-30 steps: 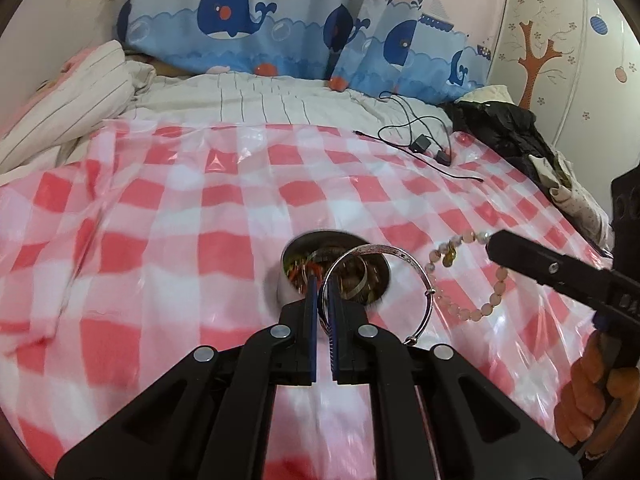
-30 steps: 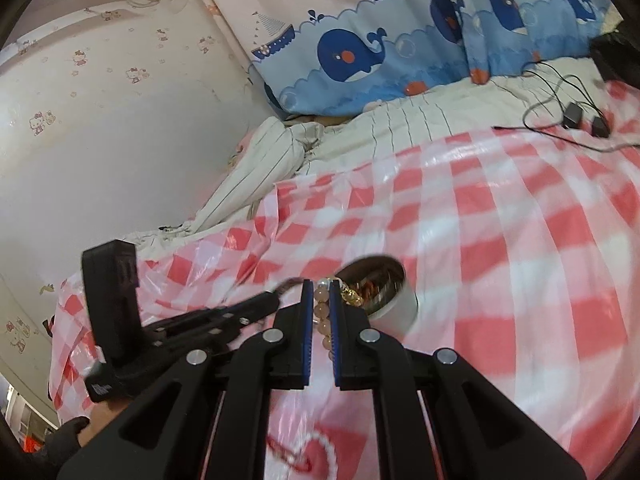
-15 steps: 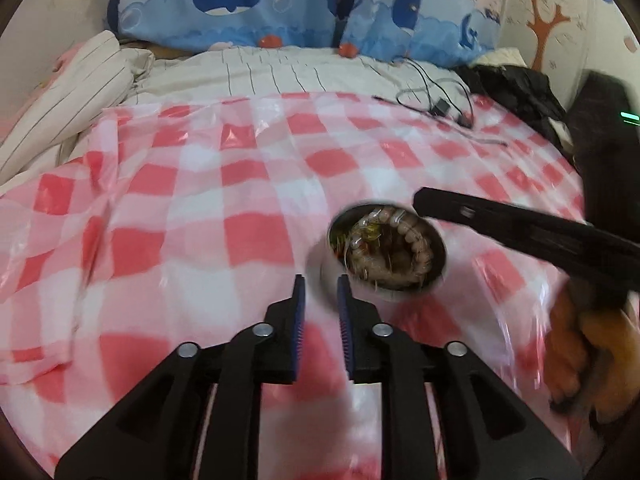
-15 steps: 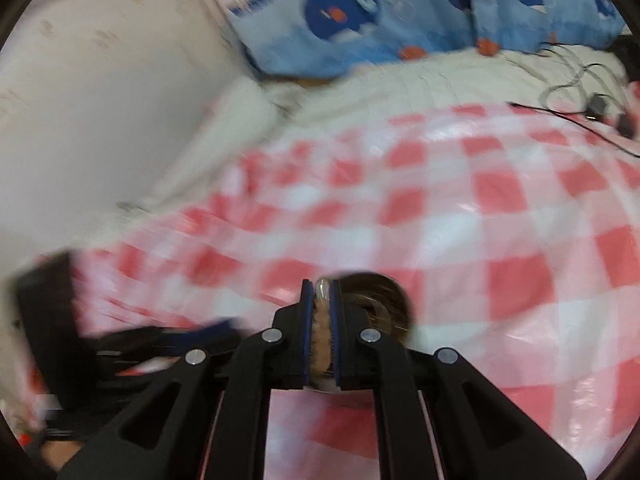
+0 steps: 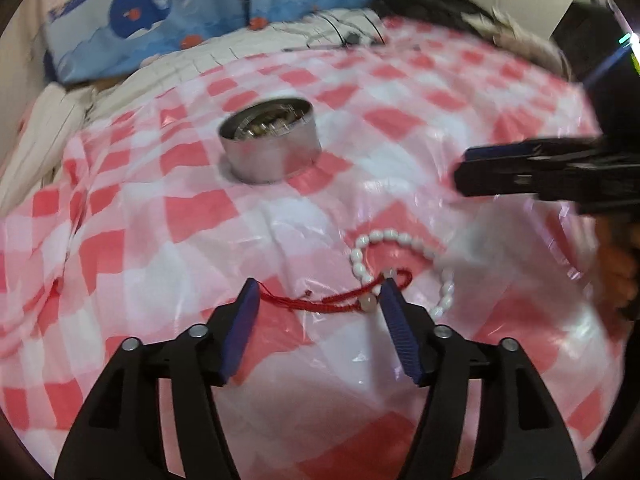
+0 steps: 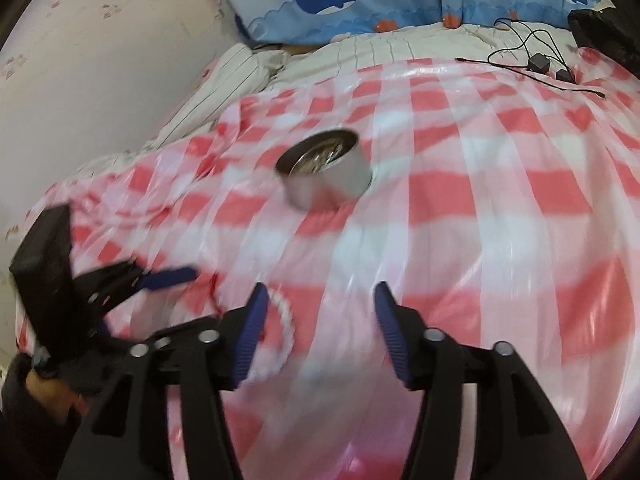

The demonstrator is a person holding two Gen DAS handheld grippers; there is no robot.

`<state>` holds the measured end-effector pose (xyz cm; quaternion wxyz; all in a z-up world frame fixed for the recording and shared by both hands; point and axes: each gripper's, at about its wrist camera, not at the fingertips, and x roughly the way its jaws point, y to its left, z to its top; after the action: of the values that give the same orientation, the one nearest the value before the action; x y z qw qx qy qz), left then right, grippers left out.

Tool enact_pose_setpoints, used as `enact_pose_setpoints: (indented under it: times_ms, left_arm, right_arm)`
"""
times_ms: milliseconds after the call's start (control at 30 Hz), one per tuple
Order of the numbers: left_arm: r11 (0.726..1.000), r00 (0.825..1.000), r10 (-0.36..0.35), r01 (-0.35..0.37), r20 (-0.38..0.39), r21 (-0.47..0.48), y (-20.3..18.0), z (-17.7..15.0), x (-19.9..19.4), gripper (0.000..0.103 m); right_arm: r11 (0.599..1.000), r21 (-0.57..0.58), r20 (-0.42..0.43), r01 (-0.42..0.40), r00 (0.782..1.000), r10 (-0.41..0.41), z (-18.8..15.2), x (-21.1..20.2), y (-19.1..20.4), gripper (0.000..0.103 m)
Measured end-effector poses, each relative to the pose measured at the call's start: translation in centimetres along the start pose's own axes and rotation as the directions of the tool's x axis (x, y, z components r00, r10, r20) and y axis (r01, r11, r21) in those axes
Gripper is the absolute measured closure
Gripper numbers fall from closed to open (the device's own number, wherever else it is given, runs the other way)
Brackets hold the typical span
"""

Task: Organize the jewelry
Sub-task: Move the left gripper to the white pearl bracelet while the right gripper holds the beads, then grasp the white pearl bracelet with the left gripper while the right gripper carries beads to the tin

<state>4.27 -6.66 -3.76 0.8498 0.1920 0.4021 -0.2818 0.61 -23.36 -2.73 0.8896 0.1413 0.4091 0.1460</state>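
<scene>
The left gripper (image 5: 316,300) has just been opening; its jaws stand apart over a red cord (image 5: 320,303), not pressing it. Only this view shows the cord sharply, crossing a white bead bracelet (image 5: 400,236) on the checked sheet (image 5: 200,212). The right gripper (image 6: 318,304) has also just been opening, with nothing between its jaws; there the bracelet is a blur. Farther off stands the tin (image 5: 270,146), holding jewelry. The right view alone shows cables (image 6: 536,60) at the far edge.

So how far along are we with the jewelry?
Done: some pieces already lie in the metal tin. In hand: nothing; the left tool and right tool have just been opening, both empty. Left: the white bead bracelet and red cord bracelet on the checked cloth.
</scene>
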Motion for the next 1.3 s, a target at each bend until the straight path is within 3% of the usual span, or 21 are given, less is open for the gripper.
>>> enact_pose_setpoints:
  times_ms: [133,200,300,400,567,633,667,700,767,800,833,867,900,1100,1200,1267,1300]
  left_arm:
    - [1.000,0.999,-0.007,0.007,-0.032,-0.009,0.1,-0.2,1.0,0.043]
    - [0.998,0.999,-0.034,0.032,-0.029,-0.058,1.0,-0.2,0.9,0.074]
    - [0.993,0.999,-0.048,0.046,-0.018,-0.107,2.3,-0.1,0.6,0.100]
    - [0.985,0.998,-0.064,0.065,0.013,-0.157,3.2,0.1,0.0,0.103]
    - [0.982,0.995,-0.095,0.099,0.032,-0.159,3.3,0.5,-0.4,0.099]
    - [0.986,0.994,-0.100,0.103,0.034,-0.133,2.9,0.8,-0.4,0.079]
    - [0.988,0.995,-0.089,0.093,0.040,-0.122,2.7,0.9,-0.4,0.055]
    - [0.992,0.997,-0.063,0.068,0.053,-0.105,2.4,1.1,-0.2,0.045]
    - [0.996,0.998,-0.032,0.037,0.062,-0.080,1.9,1.5,0.4,0.045]
    - [0.996,0.998,-0.042,0.046,0.048,-0.080,1.8,1.7,1.0,0.046]
    - [0.995,0.998,-0.054,0.055,0.026,-0.079,1.6,1.7,1.7,0.052]
    - [0.995,0.998,-0.057,0.056,-0.001,-0.079,1.5,1.7,2.4,0.076]
    - [0.995,0.999,-0.046,0.045,-0.009,-0.084,1.6,1.6,2.6,0.088]
    - [0.987,0.998,-0.053,0.057,0.028,-0.151,3.1,1.6,1.5,0.092]
    - [0.986,0.998,-0.053,0.057,0.025,-0.155,3.1,1.5,1.5,0.092]
    - [0.987,0.998,-0.055,0.058,0.019,-0.150,3.1,1.5,1.5,0.092]
    - [0.987,0.998,-0.061,0.062,0.013,-0.148,3.0,1.5,1.6,0.092]
  right_arm:
    - [1.000,-0.029,-0.025,0.005,1.000,-0.006,-1.1,0.5,1.0,0.045]
    - [0.999,-0.050,-0.031,0.016,0.999,-0.018,-1.3,0.9,1.4,0.045]
    - [0.996,-0.076,-0.042,0.038,0.998,-0.041,-1.6,1.6,1.7,0.044]
    - [0.990,-0.129,-0.046,0.050,0.997,-0.056,-1.5,2.4,2.8,0.044]
    - [0.967,-0.238,-0.087,0.091,0.990,-0.114,-1.9,4.2,4.8,0.044]
    - [0.965,-0.245,-0.121,0.096,0.984,-0.128,-2.2,4.9,4.7,0.044]
    - [0.964,-0.249,-0.130,0.098,0.983,-0.133,-2.3,5.2,4.7,0.044]
    - [0.961,-0.258,-0.133,0.103,0.981,-0.141,-2.3,5.3,4.7,0.045]
    - [0.955,-0.276,-0.128,0.108,0.981,-0.148,-2.5,5.4,5.0,0.068]
    - [0.951,-0.286,-0.125,0.114,0.980,-0.155,-2.6,5.3,5.1,0.087]
    - [0.950,-0.289,-0.125,0.117,0.979,-0.159,-2.7,5.3,5.0,0.093]
    - [0.950,-0.288,-0.124,0.118,0.979,-0.159,-2.7,5.3,4.9,0.094]
    - [0.953,-0.280,-0.121,0.119,0.980,-0.158,-2.6,5.1,4.7,0.095]
    - [0.963,-0.202,-0.060,0.177,0.979,-0.193,-1.6,3.5,2.5,0.095]
    - [0.969,-0.162,-0.070,0.187,0.977,-0.200,-1.2,3.4,1.5,0.094]
    - [0.976,-0.133,-0.082,0.169,0.980,-0.181,-1.2,3.6,1.0,0.075]
    - [0.980,-0.126,-0.083,0.153,0.983,-0.164,-1.2,3.6,1.0,0.051]
